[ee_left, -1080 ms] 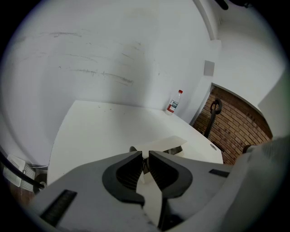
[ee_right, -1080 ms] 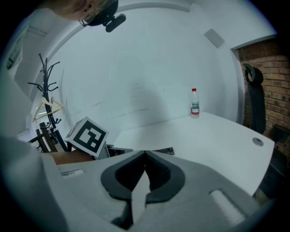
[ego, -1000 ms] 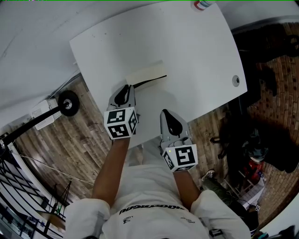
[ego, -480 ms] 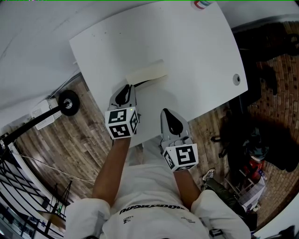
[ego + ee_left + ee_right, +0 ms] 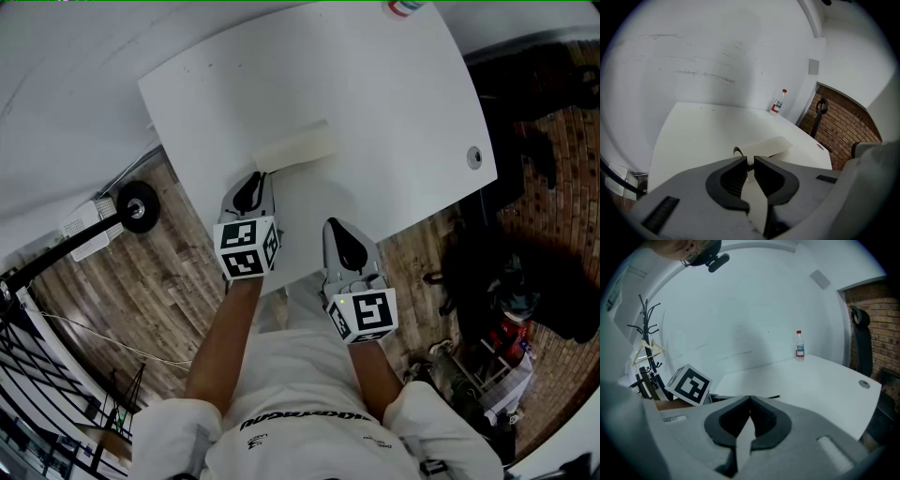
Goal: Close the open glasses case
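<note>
Head view, with both gripper views: a white table carries a cream glasses case near its front edge, lying lengthwise across the tabletop. Its lid lies low over the base, with only a dark sliver showing along the near side. The left gripper points at the case's left end from just in front of it; whether it touches cannot be told. Its jaws stand a narrow slit apart and hold nothing, and the case shows just beyond the tips of the left gripper. The right gripper is over the table's front edge, near the case but apart from it; its jaws meet at the tips and are empty. A plastic bottle stands upright at the table's far edge.
</note>
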Tool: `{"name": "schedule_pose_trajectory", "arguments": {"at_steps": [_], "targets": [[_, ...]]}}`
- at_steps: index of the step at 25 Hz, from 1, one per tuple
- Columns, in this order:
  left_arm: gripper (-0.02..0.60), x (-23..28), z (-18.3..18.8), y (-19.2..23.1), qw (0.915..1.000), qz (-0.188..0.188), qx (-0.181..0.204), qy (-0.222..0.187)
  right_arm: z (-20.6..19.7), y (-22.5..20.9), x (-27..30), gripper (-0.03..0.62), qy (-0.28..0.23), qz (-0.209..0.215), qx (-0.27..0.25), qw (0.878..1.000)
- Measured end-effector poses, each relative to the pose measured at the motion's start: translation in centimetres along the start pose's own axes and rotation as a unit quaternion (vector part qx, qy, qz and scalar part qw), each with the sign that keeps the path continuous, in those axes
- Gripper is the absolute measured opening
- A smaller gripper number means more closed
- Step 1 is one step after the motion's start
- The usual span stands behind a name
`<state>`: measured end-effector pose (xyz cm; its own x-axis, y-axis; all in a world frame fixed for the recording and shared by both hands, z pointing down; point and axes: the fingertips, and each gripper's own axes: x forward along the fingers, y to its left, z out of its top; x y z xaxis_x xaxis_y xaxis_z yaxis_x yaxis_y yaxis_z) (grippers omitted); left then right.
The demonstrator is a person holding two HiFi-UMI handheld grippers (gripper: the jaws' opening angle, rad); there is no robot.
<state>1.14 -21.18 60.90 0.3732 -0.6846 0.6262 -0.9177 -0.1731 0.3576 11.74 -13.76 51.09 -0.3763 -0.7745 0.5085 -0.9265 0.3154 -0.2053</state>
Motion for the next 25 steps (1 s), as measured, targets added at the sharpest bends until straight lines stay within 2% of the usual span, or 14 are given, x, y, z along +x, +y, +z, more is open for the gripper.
{"name": "schedule_pose_trajectory", "arguments": {"at_steps": [16,25], "targets": [[0.043,0.2,-1.7,-0.1,0.9998,-0.001,0.014,0.016,-0.3,0.0,-0.6,-0.003,-0.001,-0.008,0.002,1.000],[0.043,-1.0,-1.3,0.0,0.9996,-0.002,0.027,0.010,0.1,1.0,-1.3,-0.003,-0.007,-0.010,-0.002,1.000]]}}
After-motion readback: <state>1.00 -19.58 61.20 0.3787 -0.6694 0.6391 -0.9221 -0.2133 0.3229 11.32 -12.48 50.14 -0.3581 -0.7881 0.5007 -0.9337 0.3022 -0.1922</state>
